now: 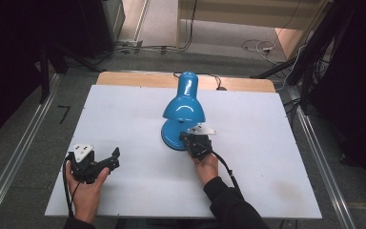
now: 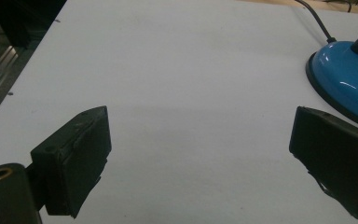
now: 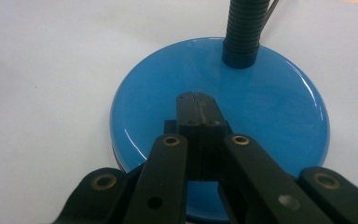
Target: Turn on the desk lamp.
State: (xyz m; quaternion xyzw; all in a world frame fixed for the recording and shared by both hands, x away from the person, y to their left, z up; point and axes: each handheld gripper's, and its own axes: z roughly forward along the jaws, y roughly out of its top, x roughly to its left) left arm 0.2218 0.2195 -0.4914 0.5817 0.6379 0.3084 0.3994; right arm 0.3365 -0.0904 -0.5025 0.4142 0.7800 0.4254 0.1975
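**Shut jaws over the lamp's base, the other gripper waiting wide**

A blue desk lamp (image 1: 183,112) stands near the middle of the white bench (image 1: 124,114), its round base (image 3: 261,116) flat on the board and its shade (image 1: 185,102) leaning over from the far side. A ribbed black neck (image 3: 243,32) rises from the far part of the base, and a dark cord (image 2: 314,18) runs off behind it toward the bench's back edge.

The right gripper (image 3: 197,100) sits on the near side of the lamp, its jaws pressed together with nothing between them, their tips over the glossy top of the base (whether they actually touch it I cannot tell from here). The hand (image 1: 206,167) behind it reaches in from the near edge.

The left gripper (image 1: 116,157) is well to the left of the lamp, low over bare board, jaws standing wide apart and holding nothing. From its own view the edge of the lamp's base shows past the right-hand jaw.
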